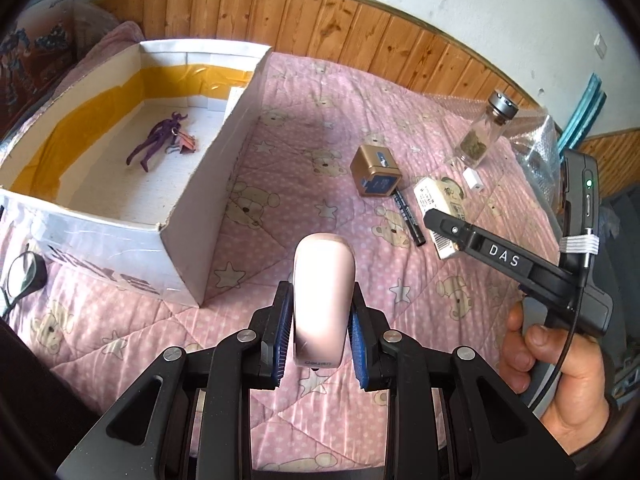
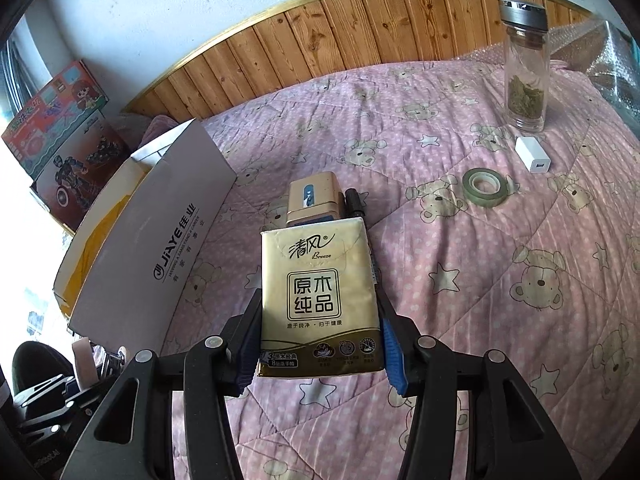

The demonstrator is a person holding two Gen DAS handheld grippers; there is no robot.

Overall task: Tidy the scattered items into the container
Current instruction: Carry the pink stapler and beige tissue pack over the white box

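My left gripper (image 1: 318, 336) is shut on a pale pink oblong case (image 1: 323, 292), held above the pink quilt just right of the white cardboard box (image 1: 224, 152). The box holds a purple figure (image 1: 158, 140) and a small clip. My right gripper (image 2: 318, 344) is shut on a gold tissue pack (image 2: 318, 300), which also shows in the left wrist view (image 1: 436, 200). Beyond it lie a gold cube box (image 2: 316, 200) and a black marker (image 2: 352, 200). The white box (image 2: 160, 248) stands to the left.
A glass bottle with dried leaves (image 2: 524, 72), a white charger (image 2: 532, 154) and a tape roll (image 2: 484, 186) sit on the quilt at the right. Toy boxes (image 2: 60, 132) stand behind the box. Glasses (image 1: 22, 276) lie at the bed's left edge.
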